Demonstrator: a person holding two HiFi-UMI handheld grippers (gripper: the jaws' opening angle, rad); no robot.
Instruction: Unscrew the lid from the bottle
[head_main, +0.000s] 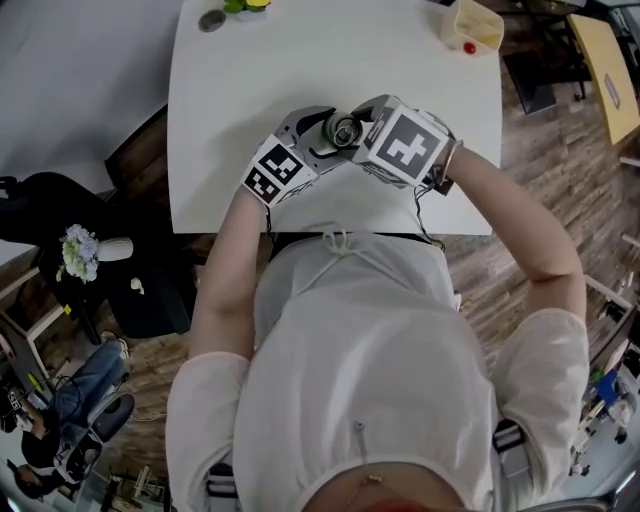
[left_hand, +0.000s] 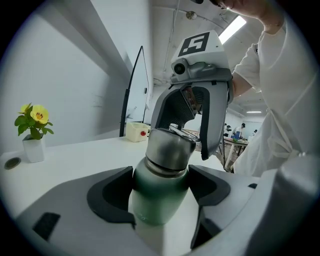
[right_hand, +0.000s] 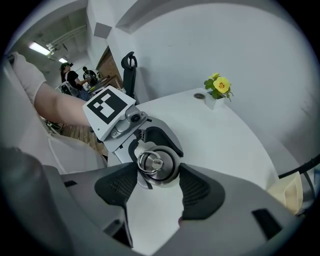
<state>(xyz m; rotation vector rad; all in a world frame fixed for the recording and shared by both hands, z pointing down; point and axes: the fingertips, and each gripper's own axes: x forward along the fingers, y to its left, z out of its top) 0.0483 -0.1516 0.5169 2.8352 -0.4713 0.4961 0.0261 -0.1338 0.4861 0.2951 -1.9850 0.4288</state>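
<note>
Close to the near edge of the white tabletop (head_main: 300, 70), about midway along it, holds a green bottle (left_hand: 157, 200) in the left gripper (left_hand: 160, 175); grips from the left and clamps the jaws on the rounded shoulder just below the neck, one dark pad pressed against each side; leans the bottle slightly to the right in the left gripper view; cannot tell whether its base touches the tabletop; carries a brushed-steel lid (right_hand: 157, 165) on the neck, with a wire ring (right_hand: 150, 161) lying flat across the crown; reaches steeply down onto that lid from the right with the right gripper (right_hand: 158, 172); closes those jaws on the lid, ribbed pad tips set against its left and right rim; has both grippers tip to tip around the bottle in the head view, marker cubes (head_main: 275, 170) facing up, bare forearms (head_main: 520, 210) running back to a white top (head_main: 370, 350) at the near side; leaves everything else well apart along the far edge; keeps a yellow flower (left_hand: 32, 117) in a small white pot (left_hand: 33, 150) toward the far left corner, a small round disc (left_hand: 12, 163) just beside it on the left; keeps a cream box (head_main: 470, 28) with a red button (head_main: 469, 47) near the far right corner; shows a wood floor (head_main: 560, 200) to the right of the tabletop.
</note>
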